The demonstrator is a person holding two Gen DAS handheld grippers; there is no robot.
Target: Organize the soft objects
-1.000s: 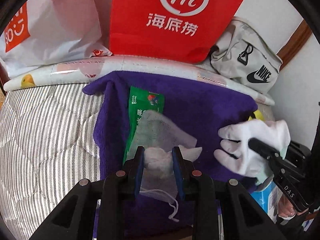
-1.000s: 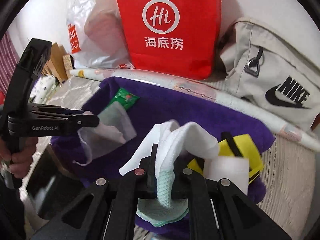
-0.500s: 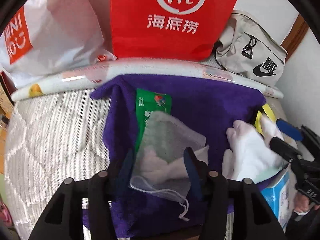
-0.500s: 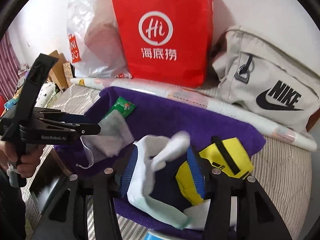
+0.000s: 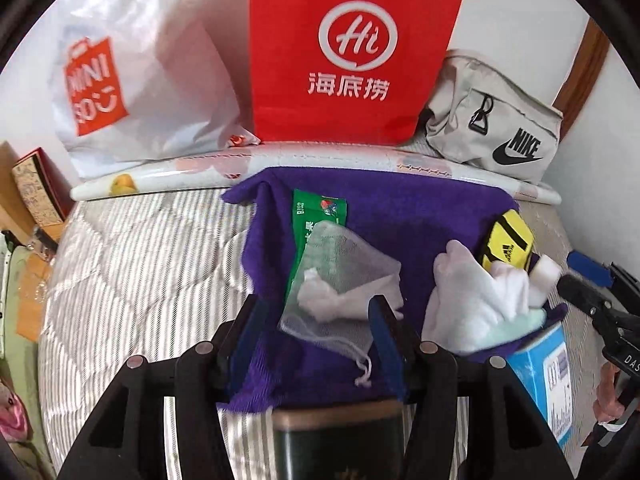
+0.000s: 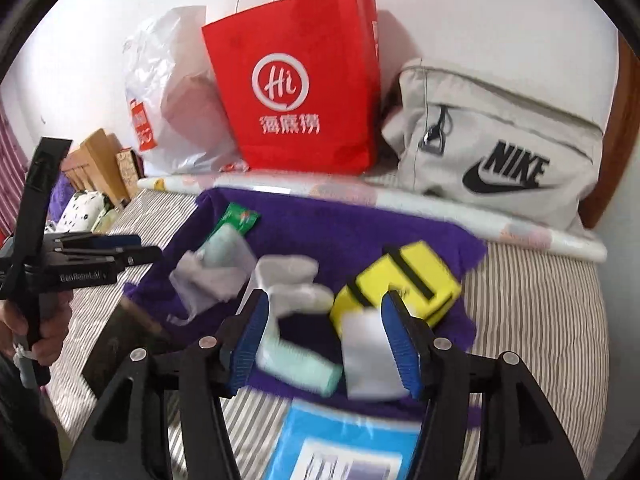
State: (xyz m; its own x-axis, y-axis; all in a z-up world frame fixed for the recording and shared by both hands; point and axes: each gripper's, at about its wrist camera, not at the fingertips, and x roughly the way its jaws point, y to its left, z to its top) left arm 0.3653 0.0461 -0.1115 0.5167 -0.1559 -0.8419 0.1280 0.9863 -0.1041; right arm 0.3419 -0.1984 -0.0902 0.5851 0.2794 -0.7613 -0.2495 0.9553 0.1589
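A purple towel (image 5: 400, 216) (image 6: 340, 228) lies on the striped bed. On it lie a mesh drawstring pouch (image 5: 344, 276) (image 6: 208, 276) with white cloth inside, partly over a green packet (image 5: 316, 212) (image 6: 240, 218), a white sock with a mint cuff (image 5: 476, 304) (image 6: 296, 328), a yellow pouch (image 5: 508, 240) (image 6: 400, 280) and a white sponge (image 5: 544, 276) (image 6: 368, 356). My left gripper (image 5: 316, 320) is open above the mesh pouch. My right gripper (image 6: 324, 332) is open above the sock and the sponge.
A red paper bag (image 5: 348, 56) (image 6: 300, 92), a white plastic bag (image 5: 132, 80), a grey Nike bag (image 5: 492, 128) (image 6: 492, 148) and a rolled sheet (image 5: 280, 160) line the back. A blue box (image 5: 548, 372) (image 6: 340, 444) and a dark tin (image 5: 340, 440) lie at the near edge.
Both grippers have opened and drawn back. The left one let go of the mesh pouch and the right one let go of the white sock; both now lie on the towel.
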